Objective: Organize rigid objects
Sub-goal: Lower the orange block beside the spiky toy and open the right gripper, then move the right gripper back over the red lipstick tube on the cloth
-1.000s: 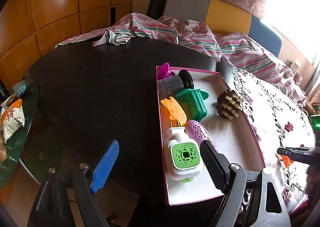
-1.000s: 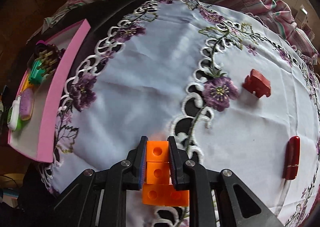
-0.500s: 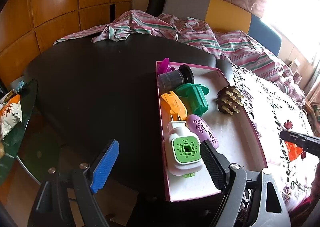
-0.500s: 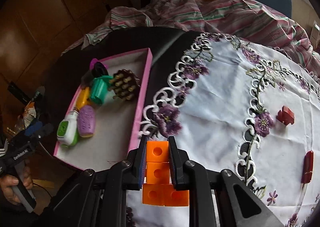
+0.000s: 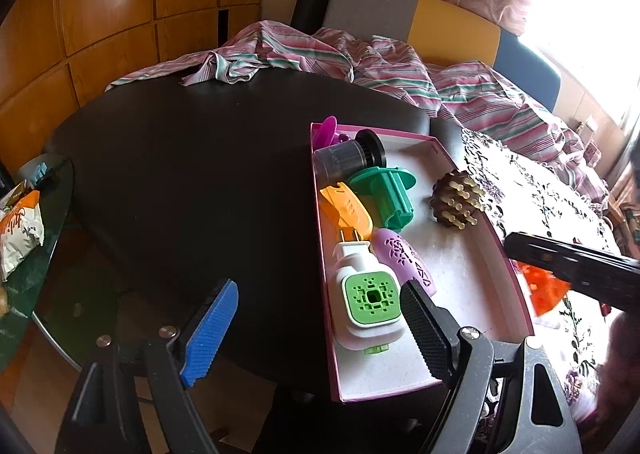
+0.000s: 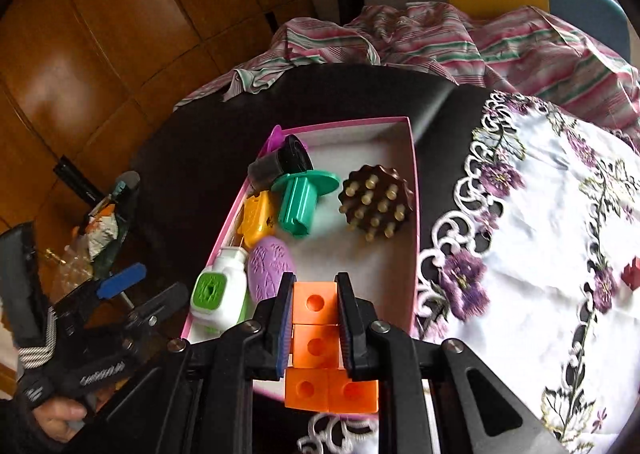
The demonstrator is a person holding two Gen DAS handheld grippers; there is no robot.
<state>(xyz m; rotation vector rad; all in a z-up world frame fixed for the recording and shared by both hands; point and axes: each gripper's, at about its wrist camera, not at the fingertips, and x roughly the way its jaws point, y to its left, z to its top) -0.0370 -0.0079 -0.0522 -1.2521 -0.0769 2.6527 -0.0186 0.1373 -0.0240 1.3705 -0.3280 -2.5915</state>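
Crowding pink tray: brown massager, plug-in.

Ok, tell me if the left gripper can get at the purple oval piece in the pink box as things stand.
Probably yes. The left gripper is open and empty, low at the near end of the pink box. The purple oval piece lies just ahead, top bare. The white-and-green plug crowds one side, so the fit is tight.

We see warm wood panelling on the far left wall, a grey, yellow and blue sofa at the far side under striped bedding, and bright window light at the right.
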